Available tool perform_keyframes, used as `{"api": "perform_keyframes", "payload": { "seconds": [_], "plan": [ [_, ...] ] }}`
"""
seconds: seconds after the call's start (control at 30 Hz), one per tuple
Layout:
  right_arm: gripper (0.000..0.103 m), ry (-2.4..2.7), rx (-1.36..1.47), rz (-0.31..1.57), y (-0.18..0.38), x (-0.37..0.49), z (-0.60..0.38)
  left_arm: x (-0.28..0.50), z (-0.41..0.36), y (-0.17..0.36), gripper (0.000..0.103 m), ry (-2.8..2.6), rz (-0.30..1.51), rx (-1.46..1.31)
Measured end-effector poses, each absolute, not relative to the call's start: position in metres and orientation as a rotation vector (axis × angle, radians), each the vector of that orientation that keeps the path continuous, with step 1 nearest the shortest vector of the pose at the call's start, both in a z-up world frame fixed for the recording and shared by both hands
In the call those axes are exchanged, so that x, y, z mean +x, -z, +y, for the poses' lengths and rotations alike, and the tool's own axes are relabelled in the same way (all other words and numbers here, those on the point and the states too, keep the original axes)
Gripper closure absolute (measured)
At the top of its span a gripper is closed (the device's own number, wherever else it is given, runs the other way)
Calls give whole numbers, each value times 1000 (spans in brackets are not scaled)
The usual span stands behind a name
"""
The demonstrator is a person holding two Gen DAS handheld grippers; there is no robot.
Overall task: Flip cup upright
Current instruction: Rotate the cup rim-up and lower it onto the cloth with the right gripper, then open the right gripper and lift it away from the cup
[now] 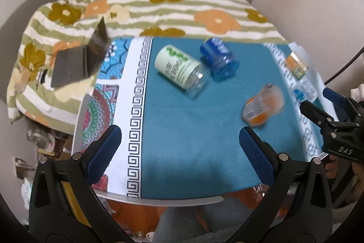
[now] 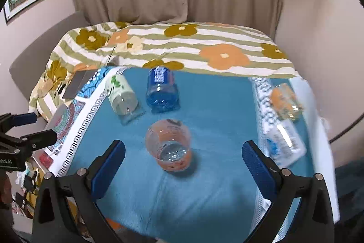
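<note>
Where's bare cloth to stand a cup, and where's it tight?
Free: the near teal cloth in front of the orange cup, between both open grippers, left and right. Also the gap between the orange cup and the right-edge cups. Crowded: far left, where green cup and blue cup lie close together.

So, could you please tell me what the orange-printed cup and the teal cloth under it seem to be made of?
The orange-printed cup looks like thin, clear, glossy plastic: the teal shows through its wall and base, and highlights glint on the bottom. It could be glass, though the molded base suggests plastic. The teal cloth looks like matte woven fabric: no shine, and a faint crease runs across it.
</note>
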State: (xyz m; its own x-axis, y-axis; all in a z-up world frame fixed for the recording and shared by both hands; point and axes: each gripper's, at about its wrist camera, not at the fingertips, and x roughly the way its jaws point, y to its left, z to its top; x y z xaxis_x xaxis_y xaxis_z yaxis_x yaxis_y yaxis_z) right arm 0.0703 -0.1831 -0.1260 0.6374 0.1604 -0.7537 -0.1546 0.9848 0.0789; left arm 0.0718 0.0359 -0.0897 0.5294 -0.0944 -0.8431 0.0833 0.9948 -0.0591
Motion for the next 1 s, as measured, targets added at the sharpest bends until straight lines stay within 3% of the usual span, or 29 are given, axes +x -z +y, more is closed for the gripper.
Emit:
{"api": "perform_keyframes", "payload": {
  "seconds": [0.37,1.0],
  "plan": [
    [0,-58,17,904,62,32,-226,26,2,24,0,73,836,-22],
    [1,-17,41,861,51,0,-239,1,-15,12,0,75,750,6]
  ]
}}
